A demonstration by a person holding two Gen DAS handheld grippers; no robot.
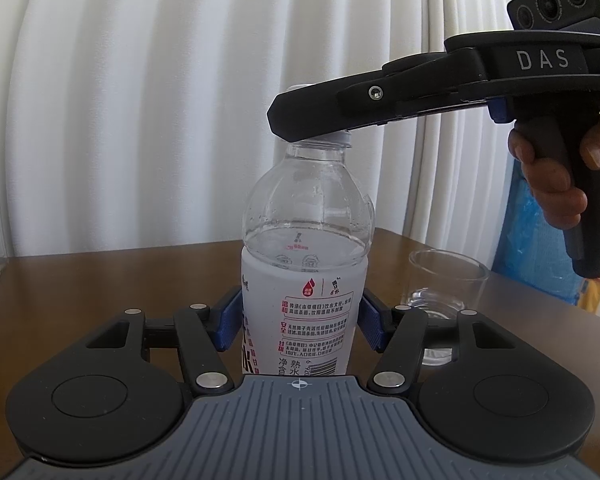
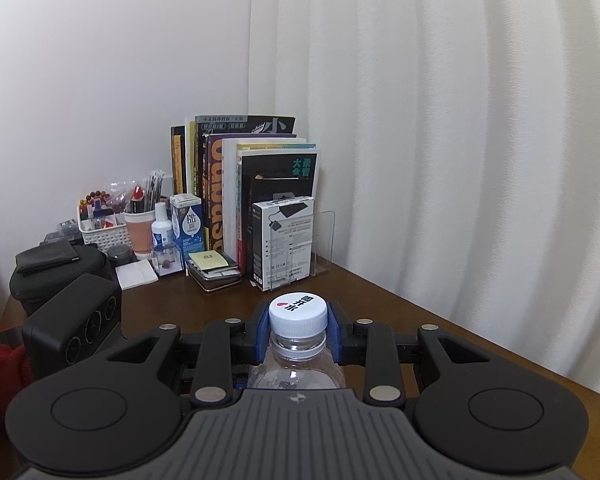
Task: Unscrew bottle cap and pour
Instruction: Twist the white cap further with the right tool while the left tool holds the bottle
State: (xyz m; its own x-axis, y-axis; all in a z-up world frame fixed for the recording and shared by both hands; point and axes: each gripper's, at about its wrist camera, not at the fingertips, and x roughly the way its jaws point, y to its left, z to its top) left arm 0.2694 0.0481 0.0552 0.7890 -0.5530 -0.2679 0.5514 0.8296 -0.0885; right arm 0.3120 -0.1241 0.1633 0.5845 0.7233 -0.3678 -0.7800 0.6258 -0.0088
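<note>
A clear water bottle [image 1: 304, 248] with a white label stands upright on the brown table [image 1: 100, 280]. My left gripper [image 1: 300, 318] is shut on the bottle's labelled body, its blue pads pressing both sides. My right gripper [image 2: 299, 322] is shut on the bottle's white cap [image 2: 298, 312]; in the left wrist view it reaches in from the right over the bottle top [image 1: 312, 120] and hides most of the cap. An empty clear glass [image 1: 444, 292] stands on the table just right of the bottle.
White curtains hang behind the table. In the right wrist view a row of books [image 2: 244, 192], boxes, a small basket [image 2: 100, 228] and black items crowd the table's far left corner. A blue bag [image 1: 540, 240] sits beyond the table's right edge.
</note>
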